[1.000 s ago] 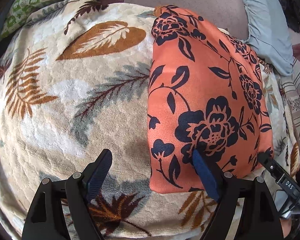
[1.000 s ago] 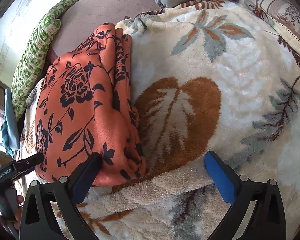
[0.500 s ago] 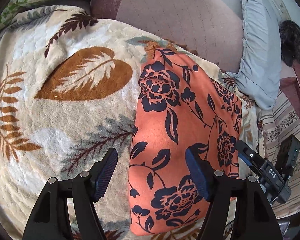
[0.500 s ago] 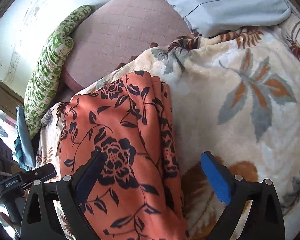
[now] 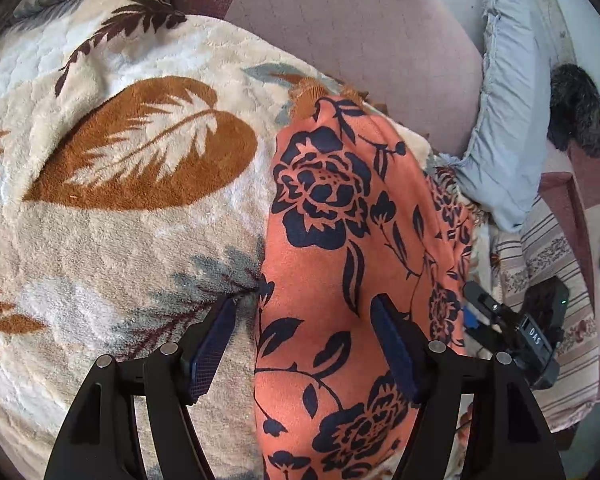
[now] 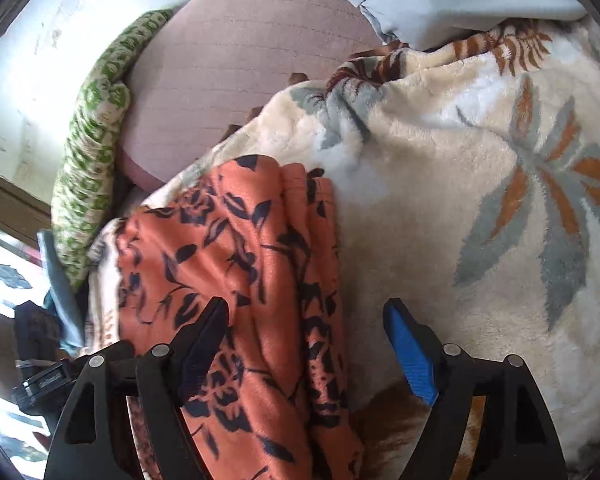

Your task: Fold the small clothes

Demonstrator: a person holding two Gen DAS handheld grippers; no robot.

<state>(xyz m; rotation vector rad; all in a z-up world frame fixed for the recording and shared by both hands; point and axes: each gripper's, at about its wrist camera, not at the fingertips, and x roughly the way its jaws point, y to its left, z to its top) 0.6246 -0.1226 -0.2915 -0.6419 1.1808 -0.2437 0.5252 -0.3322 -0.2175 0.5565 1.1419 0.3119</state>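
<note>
Fingers (image 5: 216, 348) on my left gripper (image 5: 304, 344) stand well apart, nothing pinched between the pads. From the left wrist view I see the orange floral garment (image 5: 340, 248) lying folded in a long strip that runs from about twelve o'clock down to six o'clock, on the leaf-print blanket (image 5: 120, 208). The strip's left edge runs up between my two fingers: the nine o'clock finger is over bare blanket, the three o'clock finger is over the cloth. I cannot tell whether either pad touches the fabric. At three o'clock my right gripper (image 5: 496, 320) shows just off the garment's far edge. A pale blue pillow (image 5: 508, 128) lies at two o'clock and a mauve cushion (image 5: 360, 32) at twelve.

From the right wrist view, my right gripper's fingers (image 6: 412, 344) are also spread, and its jaws have just been closing somewhat, with nothing squeezed. The garment (image 6: 236, 264) comes down from eleven o'clock to six; its bunched, pleated edge lies between the fingers, the nine o'clock finger over the cloth, the three o'clock one over blanket (image 6: 480, 200). A green patterned pillow (image 6: 96, 152) sits at ten o'clock.
</note>
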